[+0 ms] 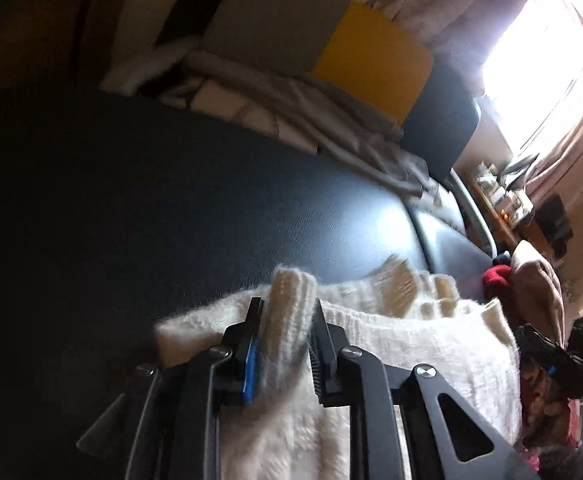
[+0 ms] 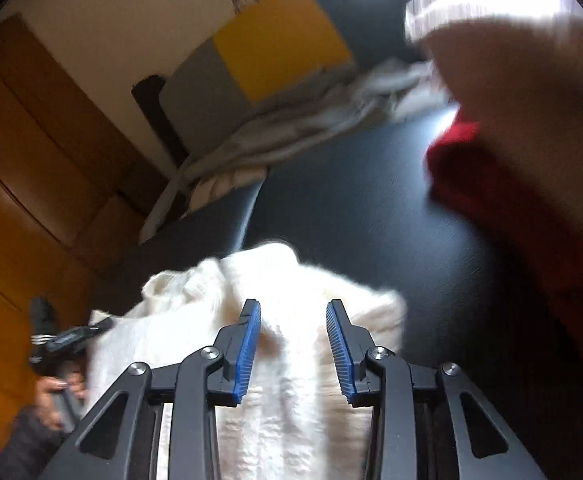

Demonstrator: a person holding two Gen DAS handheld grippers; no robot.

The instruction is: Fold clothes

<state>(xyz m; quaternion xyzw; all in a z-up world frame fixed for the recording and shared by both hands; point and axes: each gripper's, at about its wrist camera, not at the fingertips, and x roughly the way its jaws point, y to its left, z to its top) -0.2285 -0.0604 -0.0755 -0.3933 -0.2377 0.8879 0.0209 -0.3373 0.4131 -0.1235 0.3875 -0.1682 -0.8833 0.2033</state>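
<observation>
**Cream sweater laid across the dark cushion, both grips loosening**

We have the cream knit sweater spread over the dark leather seat, a bare flat patch that suits folding. Our left gripper has a ribbed fold, likely a cuff or hem, standing between its fingers; the jaws sit partly apart and the knit fills the gap, so we judge the pinch slack rather than firm. Our right gripper is plainly spread, its blue pads clear of the sweater beneath them. We read this as setting the garment down before the next fold. A red garment and other blurred clothes wait at the side, well apart from the yellow cushion at the back
</observation>
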